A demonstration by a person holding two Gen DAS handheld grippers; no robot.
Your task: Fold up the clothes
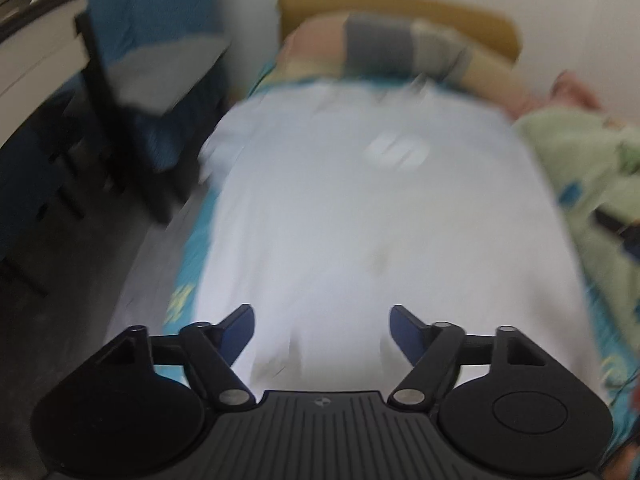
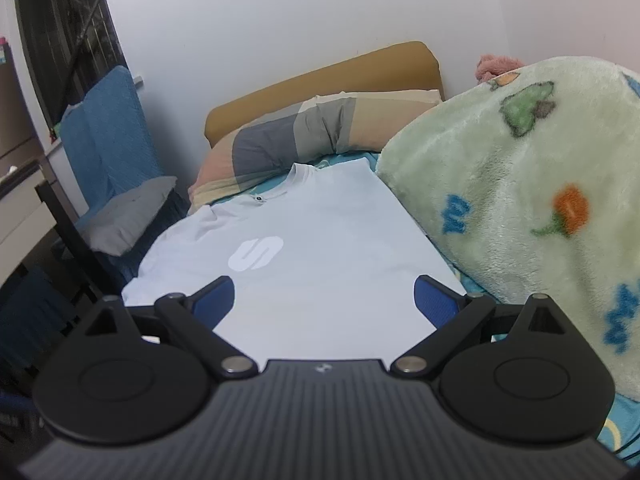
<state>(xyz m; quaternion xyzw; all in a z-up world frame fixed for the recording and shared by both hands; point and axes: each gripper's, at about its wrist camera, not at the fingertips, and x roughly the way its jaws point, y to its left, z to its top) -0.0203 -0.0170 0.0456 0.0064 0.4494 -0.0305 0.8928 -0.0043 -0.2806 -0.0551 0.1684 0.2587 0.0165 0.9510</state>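
A pale blue T-shirt [image 2: 320, 240] with a white S logo lies flat on the bed, neck toward the pillow. It also shows, blurred, in the left wrist view [image 1: 360, 220]. My left gripper [image 1: 322, 316] is open and empty above the shirt's lower part. My right gripper [image 2: 324, 286] is open and empty over the shirt's hem end, near its right side.
A green fleece blanket [image 2: 520, 208] is heaped along the shirt's right edge. A striped pillow [image 2: 312, 136] and a mustard headboard [image 2: 320, 80] lie beyond the neck. A chair with a blue towel [image 2: 104, 136] and grey cushion stands left of the bed.
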